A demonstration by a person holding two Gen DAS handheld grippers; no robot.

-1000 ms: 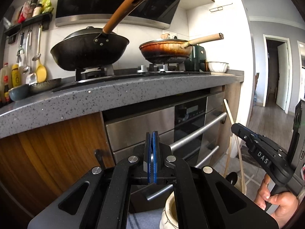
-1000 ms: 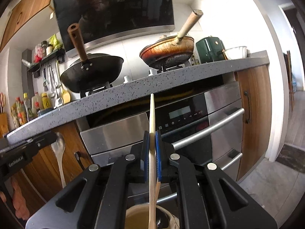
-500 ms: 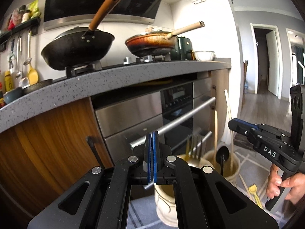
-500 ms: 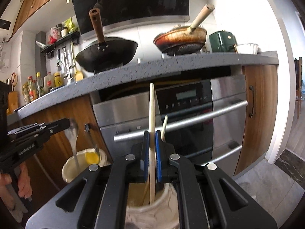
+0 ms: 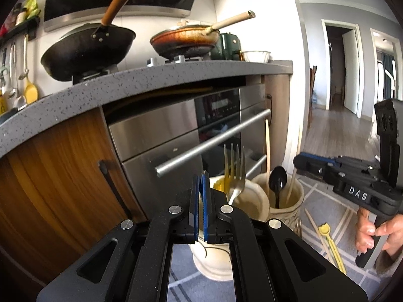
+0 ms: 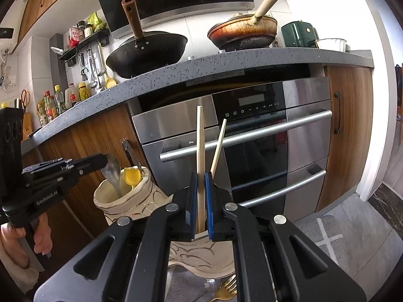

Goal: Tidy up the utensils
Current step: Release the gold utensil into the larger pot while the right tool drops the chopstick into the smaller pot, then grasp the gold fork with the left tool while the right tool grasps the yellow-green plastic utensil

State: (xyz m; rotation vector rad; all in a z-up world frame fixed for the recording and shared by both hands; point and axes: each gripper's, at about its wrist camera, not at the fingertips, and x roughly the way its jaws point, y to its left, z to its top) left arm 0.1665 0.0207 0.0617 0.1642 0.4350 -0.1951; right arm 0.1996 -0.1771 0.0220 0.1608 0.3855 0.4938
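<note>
Fork (image 5: 234,173) in left jar (image 5: 248,202); chopsticks (image 5: 267,148) in right jar (image 5: 293,201).

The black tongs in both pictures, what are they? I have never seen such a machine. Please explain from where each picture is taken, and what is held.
There is no machine arm here. A person's hand holds one pair of tongs by a handle, and the other hand holds a second pair. Each pair carries a wide-angle camera that looks along its own fingers.

One picture is from the left tongs, the other from the right tongs.

Two cream jars stand on a grey mat on the kitchen floor. A yellow spoon lies loose on the mat.

The right tongs are shut on a wooden chopstick above one jar. The left tongs seem shut on a metal spoon over the other.
</note>
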